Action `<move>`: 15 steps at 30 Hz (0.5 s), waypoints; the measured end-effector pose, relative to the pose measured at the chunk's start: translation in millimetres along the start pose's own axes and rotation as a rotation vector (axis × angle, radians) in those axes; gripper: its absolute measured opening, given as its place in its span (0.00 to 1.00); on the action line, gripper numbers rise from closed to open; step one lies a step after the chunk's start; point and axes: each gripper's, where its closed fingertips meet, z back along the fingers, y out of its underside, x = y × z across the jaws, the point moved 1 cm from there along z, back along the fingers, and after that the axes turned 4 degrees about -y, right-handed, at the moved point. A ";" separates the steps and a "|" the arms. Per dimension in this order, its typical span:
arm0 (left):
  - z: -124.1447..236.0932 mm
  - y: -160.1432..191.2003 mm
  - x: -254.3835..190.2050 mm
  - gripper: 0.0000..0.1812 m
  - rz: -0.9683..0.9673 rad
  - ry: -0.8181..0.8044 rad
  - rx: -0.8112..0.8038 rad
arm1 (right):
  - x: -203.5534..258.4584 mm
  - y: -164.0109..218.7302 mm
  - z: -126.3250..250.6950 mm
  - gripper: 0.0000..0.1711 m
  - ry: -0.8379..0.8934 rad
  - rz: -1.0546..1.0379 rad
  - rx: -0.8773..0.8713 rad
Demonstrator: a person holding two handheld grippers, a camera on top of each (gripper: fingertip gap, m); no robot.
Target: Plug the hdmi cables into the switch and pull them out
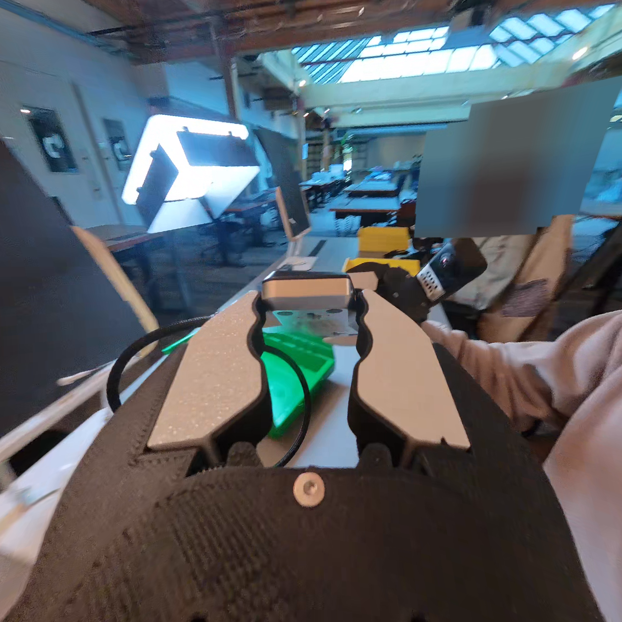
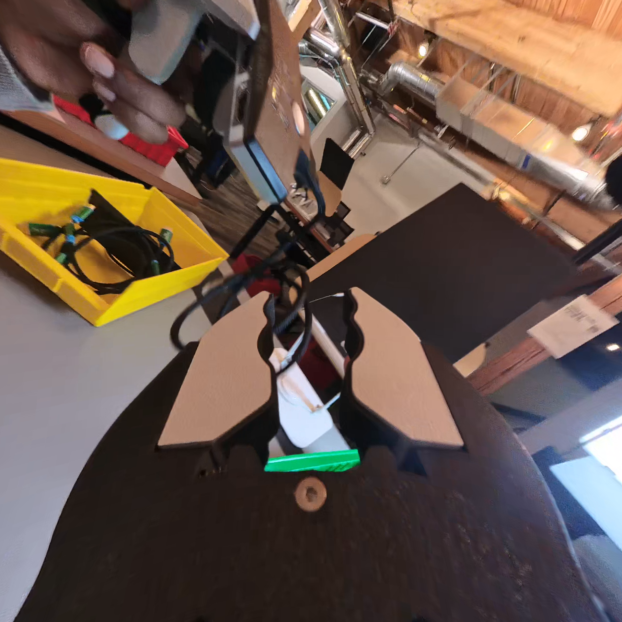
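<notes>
The left hand-held gripper (image 1: 308, 304) is raised off the counter (image 1: 331, 434) with a small silver-grey box pinched between its fingertips — the HDMI switch (image 1: 307, 290), held level with its underside facing the camera. From the right wrist view the same switch (image 2: 261, 168) shows edge-on, high in the frame, with a black cable (image 2: 316, 195) hanging from it; a person's hand (image 2: 101, 74) is wrapped round the left tool's handle.

The right hand-held gripper (image 2: 308, 303) has its jaws parted to a middling gap and grips nothing firmly. A black braided cable (image 2: 289, 319) loops between and in front of its fingertips, though motion blur hides whether it touches them. In the left wrist view this gripper (image 1: 400, 286) sits just beyond the switch, with a pale sleeve (image 1: 525, 377) reaching toward it.

A yellow bin (image 2: 161, 292) stands on the grey counter to the right gripper's left, holding a coil of black cables with green-shelled plugs (image 2: 111, 245). A bright green plastic piece (image 1: 296, 380) lies on the counter under the left gripper, with a black cable loop (image 1: 116, 377) curving over and past it.
</notes>
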 end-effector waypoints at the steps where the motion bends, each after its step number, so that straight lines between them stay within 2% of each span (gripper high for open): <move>1: -8.5 7.2 -7.5 0.29 0.038 0.041 -0.022 | 1.8 -3.9 -0.1 0.24 0.021 0.050 -0.009; 5: -31.7 36.7 -23.1 0.29 0.226 0.181 -0.090 | 11.5 -12.5 2.4 0.23 0.032 0.190 -0.035; 9: -35.7 54.3 -22.4 0.29 0.437 0.286 -0.171 | 24.7 -11.6 5.3 0.09 0.023 0.361 -0.079; 12: -32.9 65.0 -16.9 0.29 0.544 0.335 -0.150 | 31.3 -8.4 4.0 0.09 -0.026 0.359 -0.059; 15: -28.9 69.2 -15.9 0.30 0.553 0.331 -0.154 | 35.7 -10.7 5.0 0.08 -0.056 0.339 -0.075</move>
